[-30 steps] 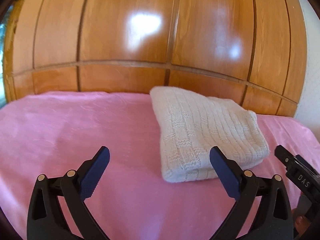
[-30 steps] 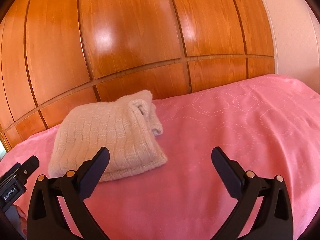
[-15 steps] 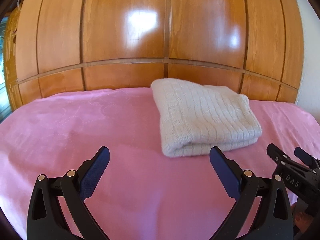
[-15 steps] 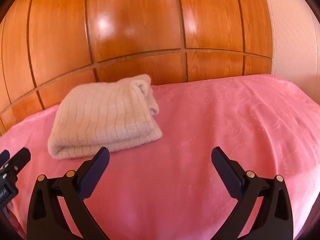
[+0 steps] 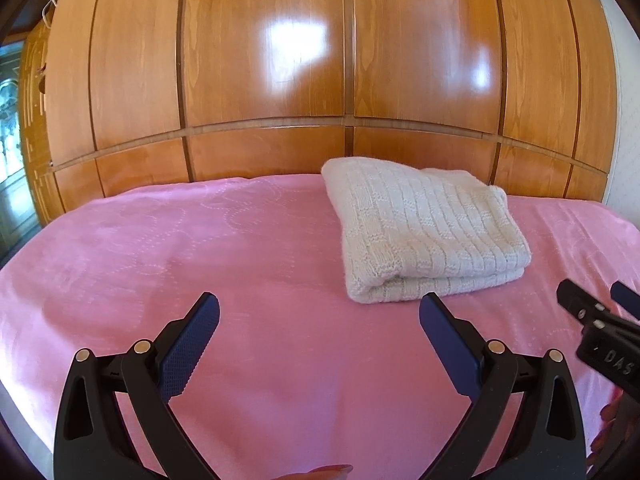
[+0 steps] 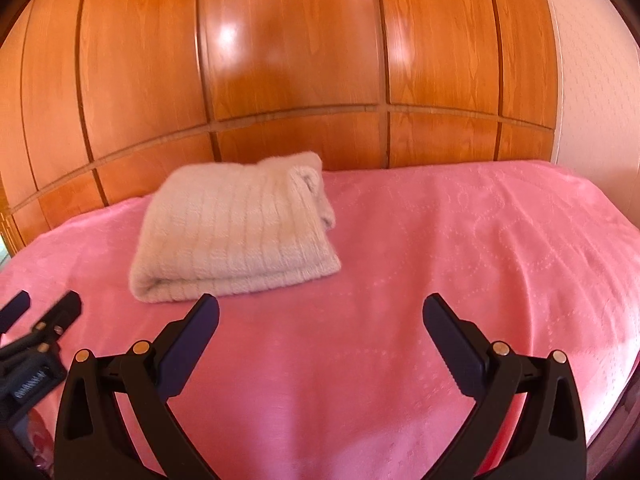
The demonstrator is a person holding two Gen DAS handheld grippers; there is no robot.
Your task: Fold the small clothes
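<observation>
A cream knitted garment [image 5: 424, 232] lies folded into a thick rectangle on the pink bedspread [image 5: 200, 248], close to the wooden panel wall. It also shows in the right wrist view [image 6: 232, 236], ahead and to the left. My left gripper [image 5: 319, 316] is open and empty, held short of the garment's near left corner. My right gripper [image 6: 320, 316] is open and empty, to the right of the garment's front edge. Each gripper shows at the edge of the other's view: the right one [image 5: 596, 320] and the left one [image 6: 40, 316].
A glossy wooden panel wall [image 5: 344, 72] rises straight behind the bed. A white wall [image 6: 592, 80] stands at the right. A cabinet with glass [image 5: 12, 128] shows at the far left. The bedspread drops off at the right edge [image 6: 624, 320].
Both grippers have drawn back from the folded garment and risen a little, so it sits farther off in both views. Both stayed open. The garment has not moved.
</observation>
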